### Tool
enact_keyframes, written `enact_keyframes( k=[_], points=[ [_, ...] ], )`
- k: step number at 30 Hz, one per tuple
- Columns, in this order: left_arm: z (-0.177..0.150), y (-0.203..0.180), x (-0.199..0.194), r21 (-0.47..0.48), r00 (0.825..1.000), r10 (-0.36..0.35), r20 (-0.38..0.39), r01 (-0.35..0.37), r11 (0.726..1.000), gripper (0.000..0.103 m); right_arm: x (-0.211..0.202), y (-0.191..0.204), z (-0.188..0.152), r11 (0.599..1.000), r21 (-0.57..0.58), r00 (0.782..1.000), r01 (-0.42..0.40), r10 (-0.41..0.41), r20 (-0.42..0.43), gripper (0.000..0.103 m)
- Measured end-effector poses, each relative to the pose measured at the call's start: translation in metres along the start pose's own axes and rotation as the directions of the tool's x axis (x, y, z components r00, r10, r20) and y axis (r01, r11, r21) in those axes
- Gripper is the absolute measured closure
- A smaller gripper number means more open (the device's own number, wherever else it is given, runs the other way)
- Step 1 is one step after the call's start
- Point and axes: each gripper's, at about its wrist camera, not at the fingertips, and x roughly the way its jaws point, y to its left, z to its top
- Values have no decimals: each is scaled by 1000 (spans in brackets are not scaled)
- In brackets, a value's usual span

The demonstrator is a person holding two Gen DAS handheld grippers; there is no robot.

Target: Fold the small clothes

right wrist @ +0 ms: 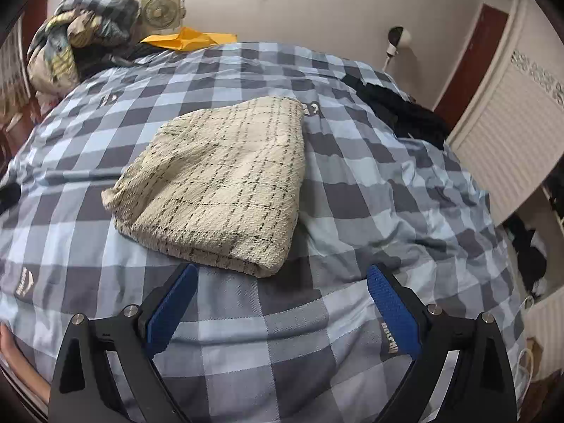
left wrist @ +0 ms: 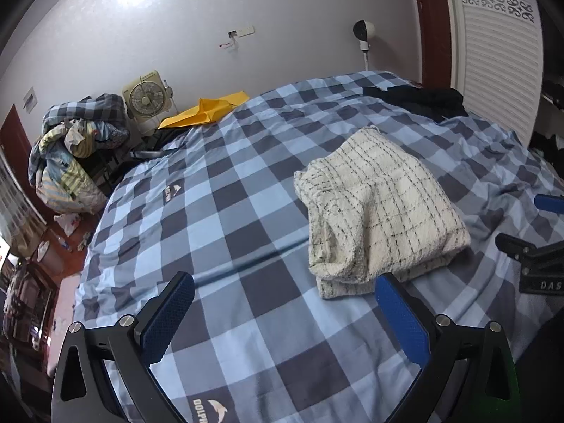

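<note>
Both hand-held grippers, left (left wrist: pixel 283 301) and right (right wrist: pixel 282 290), gape wide and empty, the folded cream garment (right wrist: pixel 218 183) just ahead.

Left tongs (left wrist: pixel 283 298) gape wide, empty; right tongs (right wrist: pixel 282 287) likewise.

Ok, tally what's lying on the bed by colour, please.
Cream checked: 1, the folded garment
Black: 1, the clothes heap at the far edge
Yellow: 1, the sheet at the far corner
Total: 3
Both grippers, left and right, are open and empty.
</note>
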Motion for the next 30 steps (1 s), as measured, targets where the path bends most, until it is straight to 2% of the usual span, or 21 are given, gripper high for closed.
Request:
enact_keyframes(
  k=[7,18,30],
  points=[
    [-3,-3,5,16,1000,4,-22,-4,1000,0,-1,-3,0,999,31,1000,-23,23,1,8],
    [-4,4,11,-21,998,-19,-52,18,1000,0,-2,-5,2,999,40,1000,-24,24,-1,7],
    [-4,1,13,-9,998,-16,-64,15,1000,0,-2,-2,0,999,39,1000,-17,17,-2,8]
  ],
)
